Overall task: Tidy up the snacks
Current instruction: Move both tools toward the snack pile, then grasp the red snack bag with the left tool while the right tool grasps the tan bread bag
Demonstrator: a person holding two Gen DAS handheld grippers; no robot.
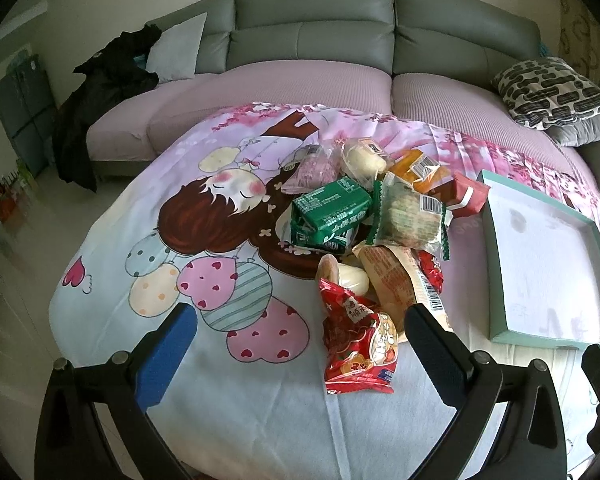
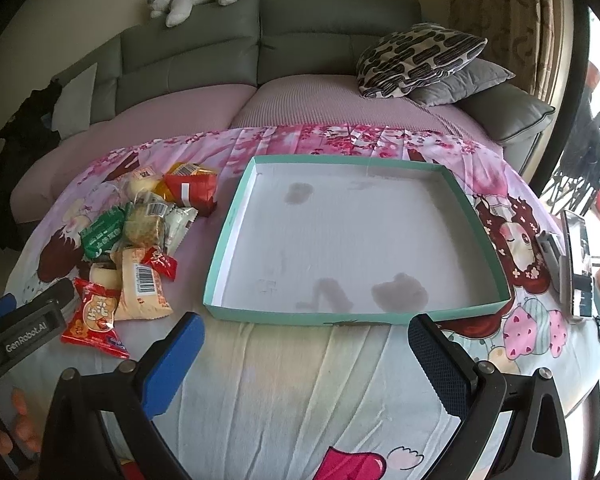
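Observation:
A pile of wrapped snacks (image 1: 372, 216) lies on a cartoon-print cloth (image 1: 228, 400), also in the right wrist view (image 2: 140, 240). Nearest is a red packet (image 1: 356, 348), with a green pack (image 1: 328, 212) behind it. A shallow teal box (image 2: 480, 208) with a white, stained bottom stands to the right of the pile, empty; it also shows in the left wrist view (image 1: 496, 248). My left gripper (image 1: 300, 320) is open, hovering just before the red packet. My right gripper (image 2: 304, 332) is open and empty, in front of the box's near wall.
A grey sofa (image 2: 300, 48) with pink seat covers runs behind the table. Patterned cushions (image 2: 416, 56) lie at its right, a dark coat (image 1: 108, 84) at its left. A phone-like device (image 2: 578, 260) stands at the table's right edge.

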